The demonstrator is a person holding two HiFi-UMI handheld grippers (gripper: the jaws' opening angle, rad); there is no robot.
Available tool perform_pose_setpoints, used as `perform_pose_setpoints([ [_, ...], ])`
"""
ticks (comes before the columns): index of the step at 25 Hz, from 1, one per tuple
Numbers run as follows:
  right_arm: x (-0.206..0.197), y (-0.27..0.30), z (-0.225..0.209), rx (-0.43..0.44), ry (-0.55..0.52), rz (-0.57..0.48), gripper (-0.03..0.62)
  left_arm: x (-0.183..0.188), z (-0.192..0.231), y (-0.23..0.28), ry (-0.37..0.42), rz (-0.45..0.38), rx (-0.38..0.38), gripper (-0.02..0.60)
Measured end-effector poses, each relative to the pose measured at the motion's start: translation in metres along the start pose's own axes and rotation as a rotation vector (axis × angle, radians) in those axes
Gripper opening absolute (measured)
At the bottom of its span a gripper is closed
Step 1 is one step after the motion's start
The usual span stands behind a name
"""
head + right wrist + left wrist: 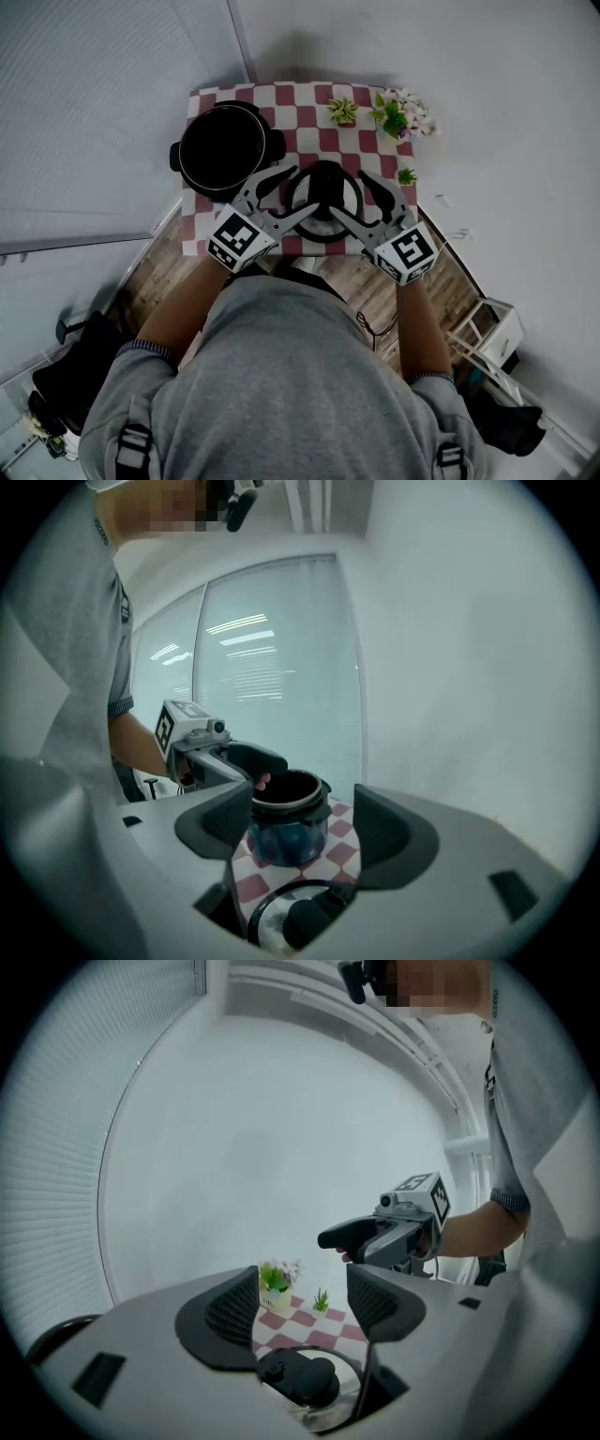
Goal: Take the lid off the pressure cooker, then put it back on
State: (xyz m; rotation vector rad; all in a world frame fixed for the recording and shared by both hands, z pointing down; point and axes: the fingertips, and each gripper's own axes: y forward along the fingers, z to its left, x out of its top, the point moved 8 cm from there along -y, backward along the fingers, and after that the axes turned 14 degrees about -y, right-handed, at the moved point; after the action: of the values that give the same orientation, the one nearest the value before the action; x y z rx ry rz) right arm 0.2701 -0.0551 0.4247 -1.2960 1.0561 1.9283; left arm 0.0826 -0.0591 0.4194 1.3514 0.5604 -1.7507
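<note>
Hovering over the lid [323, 187], left gripper [295, 192] and right gripper [352, 195] angle inward, jaws wide, empty.

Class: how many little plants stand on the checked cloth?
3: green plant at the far edge, flowering plant at the far right corner, tiny plant by the right edge.

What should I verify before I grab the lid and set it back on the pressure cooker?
1. Pressure cooker open at the top: ok.
2. Lid knob-up on the checkered cloth, beside the cooker: ok.
3. Left gripper open, empty, over the lid: ok.
4. Right gripper open, empty, over the lid: ok.
5. Potted plants apart from lid and cooker: ok.
6. Lid's locking position against the cooker's rim: cannot tell.
</note>
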Motion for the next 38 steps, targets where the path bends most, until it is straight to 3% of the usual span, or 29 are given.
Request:
perform_pose_setpoints([
  [13, 0.057, -0.014, -0.003, -0.106, -0.018, -0.119, 0.348, 0.057, -0.011, -0.03, 0.056, -0.192, 0.04, 0.317],
  [25, 0.056, -0.008, 0.0, -0.111, -0.036, -0.081, 0.348, 0.06, -0.005, -0.027, 0.086, -0.187, 0.015, 0.318],
  [29, 0.048, -0.005, -0.006, -0.101, -0.038, -0.056, 0.35, 0.049, 0.002, -0.021, 0.101, -0.132, 0.025, 0.318],
  [38, 0.01, 0.009, -0.016, 0.014, -0.056, 0.083, 0.356, 0.017, -0.002, 0.013, 0.21, 0.123, -0.051, 0.318],
])
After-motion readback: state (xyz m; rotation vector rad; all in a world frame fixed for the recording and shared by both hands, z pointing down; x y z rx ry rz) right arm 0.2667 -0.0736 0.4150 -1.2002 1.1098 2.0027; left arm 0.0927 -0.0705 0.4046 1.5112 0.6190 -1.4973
